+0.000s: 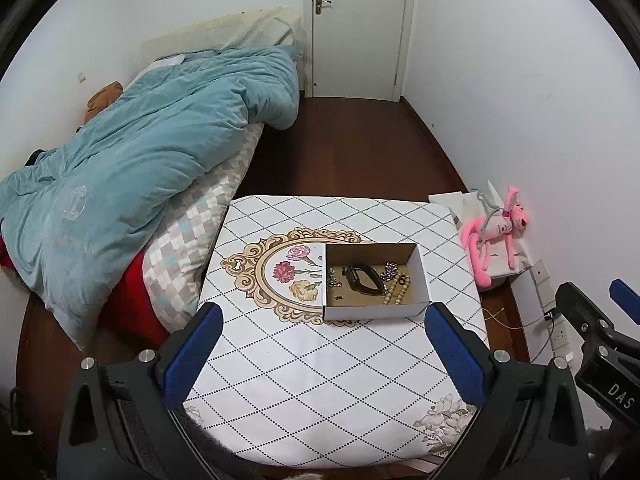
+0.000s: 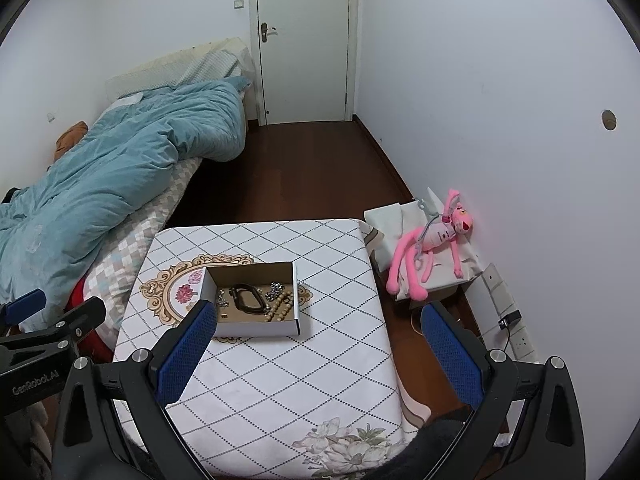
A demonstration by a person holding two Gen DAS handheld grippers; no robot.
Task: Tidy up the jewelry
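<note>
Here, left gripper [image 1: 324, 330] and right gripper [image 2: 320, 332] released, above table [image 1: 304, 380]; cardboard box [image 1: 376, 312] holding black band [image 1: 362, 278], beads [image 1: 398, 290]. Wall hole [image 2: 609, 120] only in right view.

Home bedroom: bed [image 1: 120, 184], quilt [image 1: 168, 128].

Both grippers wide apart, holding nothing

The left hand-held gripper [image 1: 322, 330] has its blue-padded fingers [image 1: 454, 354] spread wide with nothing between them. The right hand-held gripper [image 2: 316, 332] is spread the same way, its blue pads [image 2: 186, 350] facing each other, also gripping nothing.
</note>
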